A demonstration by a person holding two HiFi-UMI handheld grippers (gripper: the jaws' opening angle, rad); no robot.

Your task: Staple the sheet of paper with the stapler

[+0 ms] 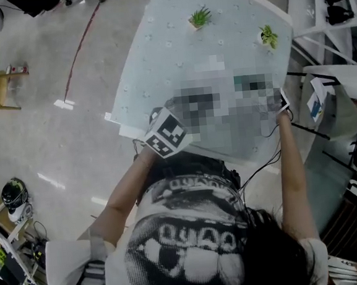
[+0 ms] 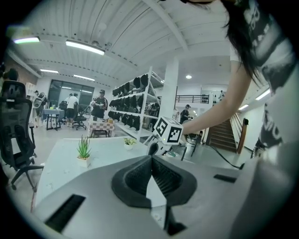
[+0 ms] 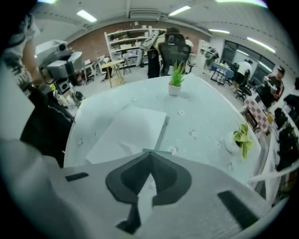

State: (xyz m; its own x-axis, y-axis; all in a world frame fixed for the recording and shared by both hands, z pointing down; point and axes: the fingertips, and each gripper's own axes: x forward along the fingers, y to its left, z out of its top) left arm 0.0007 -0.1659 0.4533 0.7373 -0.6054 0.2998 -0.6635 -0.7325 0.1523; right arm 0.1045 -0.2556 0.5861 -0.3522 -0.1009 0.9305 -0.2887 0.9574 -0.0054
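Note:
A white sheet of paper [image 3: 128,133] lies flat on the pale table [image 3: 205,126], just beyond my right gripper [image 3: 149,152]. That gripper's jaws meet with nothing between them, and it points steeply down over the table. A thin teal edge [image 3: 158,151] shows at the jaw tips; I cannot tell if it is the stapler. In the head view a mosaic patch hides the paper and both jaw tips. My left gripper [image 2: 150,157] is shut and empty, held nearly level towards the right gripper's marker cube [image 2: 168,130]. Its own marker cube [image 1: 165,135] sits near the table's front edge.
Two small potted plants [image 1: 200,17] [image 1: 269,36] stand at the far side of the table [image 1: 159,60]. A cable [image 1: 261,167] hangs off the front edge. A white rack [image 1: 328,8] stands to the right, and an office chair [image 2: 16,121] and storage shelves [image 2: 135,102] lie beyond.

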